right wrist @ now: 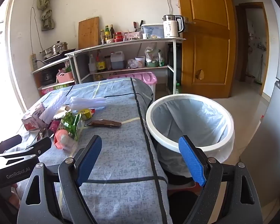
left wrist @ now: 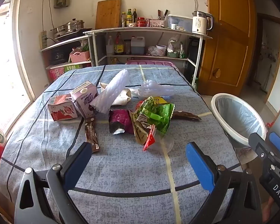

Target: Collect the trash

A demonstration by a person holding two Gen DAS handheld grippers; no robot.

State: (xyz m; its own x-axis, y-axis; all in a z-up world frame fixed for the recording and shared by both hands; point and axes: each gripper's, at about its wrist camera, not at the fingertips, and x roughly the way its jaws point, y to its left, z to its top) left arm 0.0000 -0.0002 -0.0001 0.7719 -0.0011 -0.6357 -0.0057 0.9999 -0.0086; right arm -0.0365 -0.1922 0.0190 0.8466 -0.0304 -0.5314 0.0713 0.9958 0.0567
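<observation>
Trash lies in a heap on the blue checked table (left wrist: 121,164): two milk cartons (left wrist: 62,108), a white foam net (left wrist: 112,91), a green wrapper (left wrist: 156,113), a purple foil bag (left wrist: 121,121), a brown stick sachet (left wrist: 91,134) and a brown wrapper (left wrist: 186,115). My left gripper (left wrist: 138,162) is open and empty, hovering short of the heap. My right gripper (right wrist: 140,158) is open and empty over the table's right edge, next to the white bin (right wrist: 190,119) lined with a clear bag. The green wrapper (right wrist: 71,123) and a clear cup with a pink lid (right wrist: 63,140) lie to its left.
The bin (left wrist: 237,117) stands off the table's right side. Shelves (left wrist: 145,43) with bottles, pots and a kettle (left wrist: 199,22) stand behind the table. A wooden door (right wrist: 205,46) and a grey fridge (right wrist: 270,140) are at the right. A pink box (right wrist: 140,78) sits behind the table.
</observation>
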